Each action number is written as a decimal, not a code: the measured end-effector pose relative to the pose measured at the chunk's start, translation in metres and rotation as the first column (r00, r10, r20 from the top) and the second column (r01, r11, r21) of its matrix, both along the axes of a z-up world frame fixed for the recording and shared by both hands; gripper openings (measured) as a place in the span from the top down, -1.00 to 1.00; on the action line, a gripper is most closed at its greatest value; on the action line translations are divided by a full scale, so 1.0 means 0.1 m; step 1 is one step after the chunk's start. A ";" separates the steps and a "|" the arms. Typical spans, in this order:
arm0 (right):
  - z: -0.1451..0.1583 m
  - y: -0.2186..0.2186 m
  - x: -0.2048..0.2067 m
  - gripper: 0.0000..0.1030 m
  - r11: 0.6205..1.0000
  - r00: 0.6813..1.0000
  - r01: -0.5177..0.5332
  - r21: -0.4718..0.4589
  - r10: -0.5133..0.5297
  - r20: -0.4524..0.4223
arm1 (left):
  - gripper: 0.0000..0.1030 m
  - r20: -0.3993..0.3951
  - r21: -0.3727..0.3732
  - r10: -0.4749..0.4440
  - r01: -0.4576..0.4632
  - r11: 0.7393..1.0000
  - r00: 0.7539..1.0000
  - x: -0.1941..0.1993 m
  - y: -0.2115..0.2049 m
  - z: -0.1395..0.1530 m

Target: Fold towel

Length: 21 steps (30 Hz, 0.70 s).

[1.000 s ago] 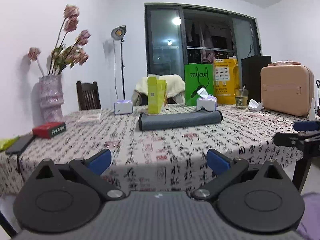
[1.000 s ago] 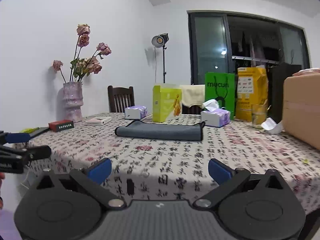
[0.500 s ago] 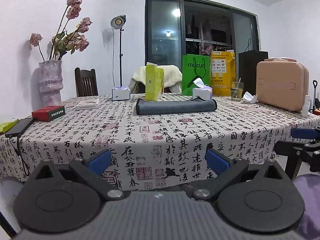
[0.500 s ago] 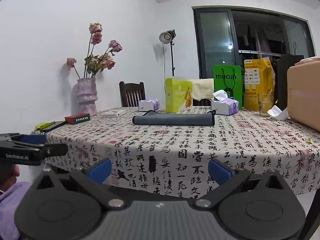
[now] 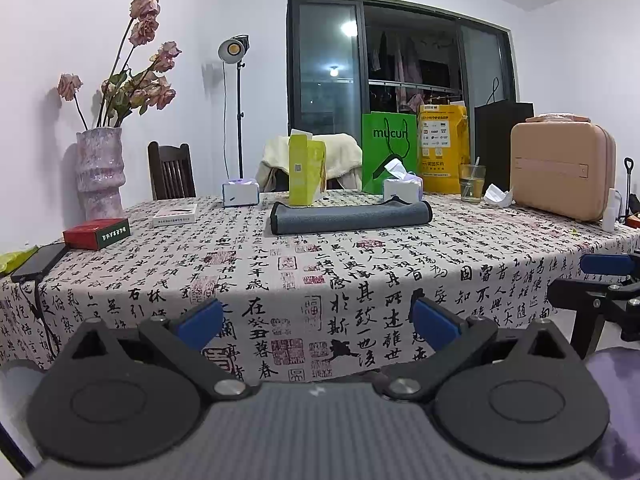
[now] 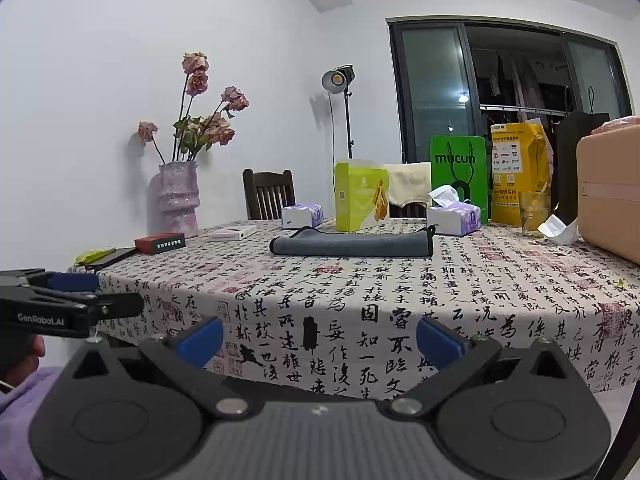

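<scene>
A: Nearest to us, the left hand-held gripper (image 5: 316, 320) has its blue fingers spread wide with nothing between them, short of the bench (image 5: 360, 272) edge.

B: The right hand-held gripper (image 6: 318, 334) is spread apart too, also empty, below the hanging tablecloth (image 6: 360, 320).

A: Farther in, we see the grey towel (image 5: 350, 216) lying folded in a long strip on the bench, well apart from both.

B: Just behind it stand a yellow-green box (image 6: 362, 196) and a tissue box (image 6: 454, 218). We think the towel's right end touches the tissue box, though that is unclear.

A: Beyond, a vase (image 5: 99, 172) of dried roses.
</scene>
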State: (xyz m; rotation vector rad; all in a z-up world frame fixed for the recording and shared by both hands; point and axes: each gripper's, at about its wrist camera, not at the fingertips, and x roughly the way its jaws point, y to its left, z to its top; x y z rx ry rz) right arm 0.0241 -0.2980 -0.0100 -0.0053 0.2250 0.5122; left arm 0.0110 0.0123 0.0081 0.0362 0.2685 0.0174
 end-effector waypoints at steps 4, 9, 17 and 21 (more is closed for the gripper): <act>-0.01 0.01 0.00 -1.00 1.000 1.000 -0.007 -0.001 0.007 0.006 | -1.00 -0.001 -0.001 -0.003 0.003 1.000 1.000 0.00 0.00 0.00; -0.03 0.02 0.02 -1.00 1.000 1.000 -0.009 0.001 0.009 -0.006 | -1.00 0.000 0.002 -0.004 0.004 1.000 1.000 0.00 -0.01 0.01; -0.02 0.03 0.01 -1.00 1.000 1.000 -0.012 -0.001 0.012 0.001 | -1.00 0.005 0.006 -0.003 0.003 1.000 1.000 0.00 0.00 0.02; -0.02 0.03 0.02 -1.00 1.000 1.000 -0.011 -0.001 0.011 0.001 | -1.00 0.004 0.006 -0.003 0.003 1.000 1.000 0.00 0.00 0.02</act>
